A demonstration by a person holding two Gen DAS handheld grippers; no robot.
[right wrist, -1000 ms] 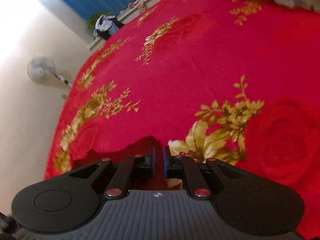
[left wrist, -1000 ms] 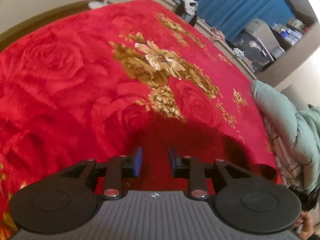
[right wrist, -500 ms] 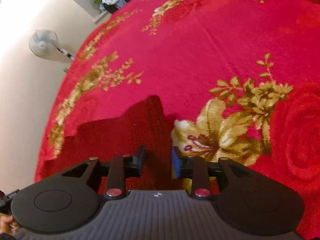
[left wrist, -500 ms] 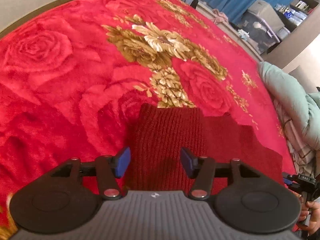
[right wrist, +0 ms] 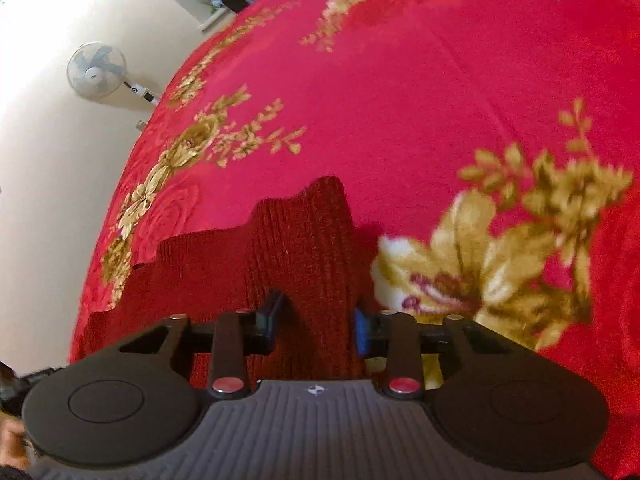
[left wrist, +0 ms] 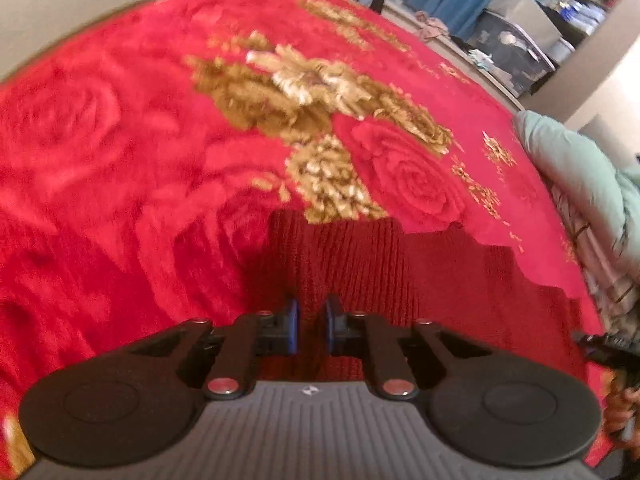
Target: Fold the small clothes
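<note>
A dark red knitted garment (left wrist: 352,256) lies flat on the red floral blanket (left wrist: 120,152). In the left wrist view one ribbed sleeve runs forward from my left gripper (left wrist: 311,326), whose jaws stand narrowly apart over the knit; I cannot tell if they pinch it. In the right wrist view the garment (right wrist: 304,240) lies below my right gripper (right wrist: 318,326), which is open with its jaws on either side of the other sleeve. The right gripper also shows at the left wrist view's right edge (left wrist: 608,348).
A pale green padded jacket (left wrist: 580,172) and striped cloth lie at the blanket's right edge. A standing fan (right wrist: 98,70) is by the wall. Storage boxes (left wrist: 516,40) and blue curtains are beyond the bed.
Both grippers have drawn back, bringing more of the garment into view. The left jaws opened wide, then narrowed onto the sleeve. The right jaws have opened wider around the other sleeve.
</note>
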